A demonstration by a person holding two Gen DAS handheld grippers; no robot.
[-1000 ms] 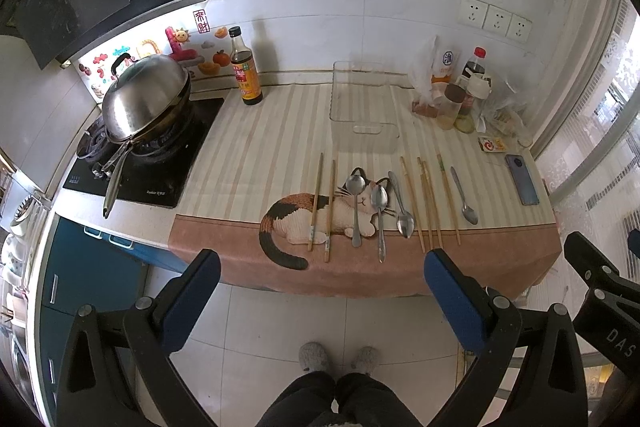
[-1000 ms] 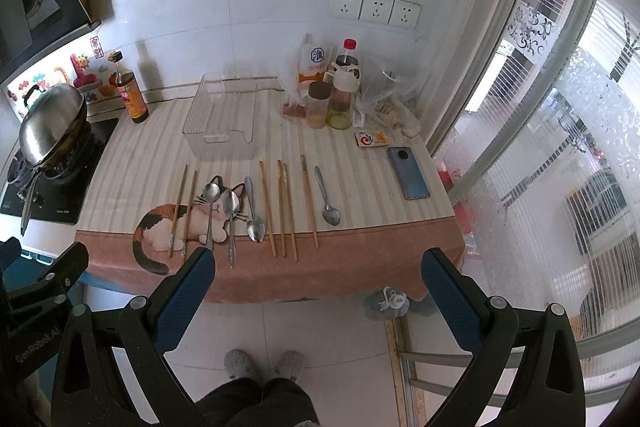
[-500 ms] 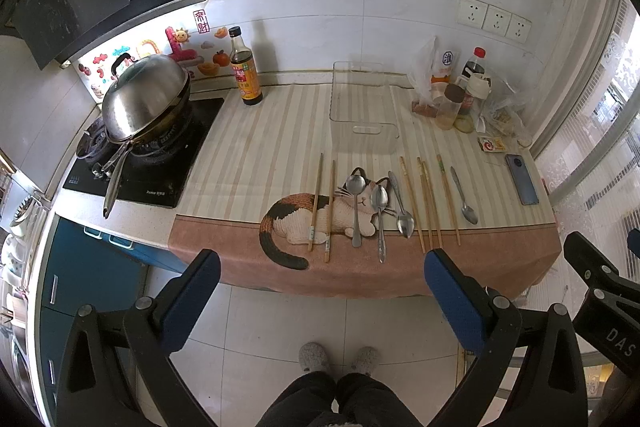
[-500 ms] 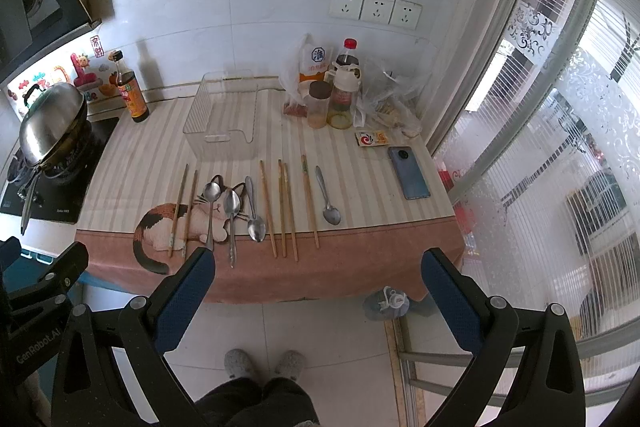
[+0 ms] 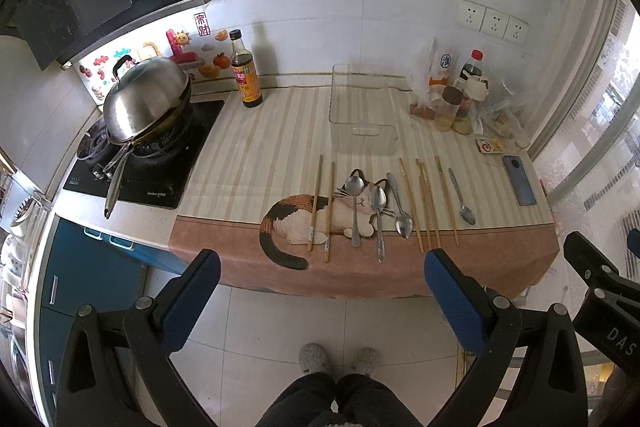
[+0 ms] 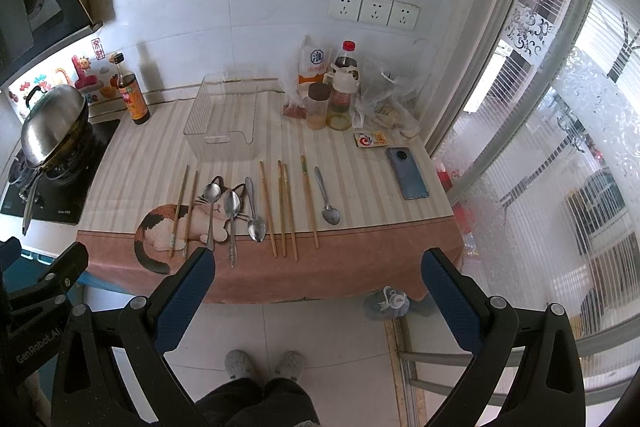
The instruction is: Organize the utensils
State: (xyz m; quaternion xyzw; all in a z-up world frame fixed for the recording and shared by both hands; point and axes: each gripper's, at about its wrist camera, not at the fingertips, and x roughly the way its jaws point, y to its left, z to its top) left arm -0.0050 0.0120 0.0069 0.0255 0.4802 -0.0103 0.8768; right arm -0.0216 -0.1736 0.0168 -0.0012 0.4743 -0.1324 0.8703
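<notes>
Several spoons and chopsticks lie in a row near the front of a counter covered by a cat-print cloth (image 5: 240, 147). Three spoons (image 5: 378, 215) lie close together, one spoon (image 5: 462, 197) lies apart at the right. Two chopsticks (image 5: 322, 205) lie at the left, several chopsticks (image 5: 426, 201) between the spoons. A clear plastic bin (image 5: 362, 111) stands behind them, empty. My left gripper (image 5: 320, 291) is open and empty, held well back from the counter. My right gripper (image 6: 318, 289) is open and empty too; the spoons (image 6: 232, 207) and bin (image 6: 224, 117) show there.
A covered wok (image 5: 146, 103) sits on a stove at the left. A soy sauce bottle (image 5: 244, 73) stands by the wall. Bottles, a jar and bags (image 5: 456, 95) crowd the back right. A phone (image 5: 519, 179) and a small card lie at the right edge.
</notes>
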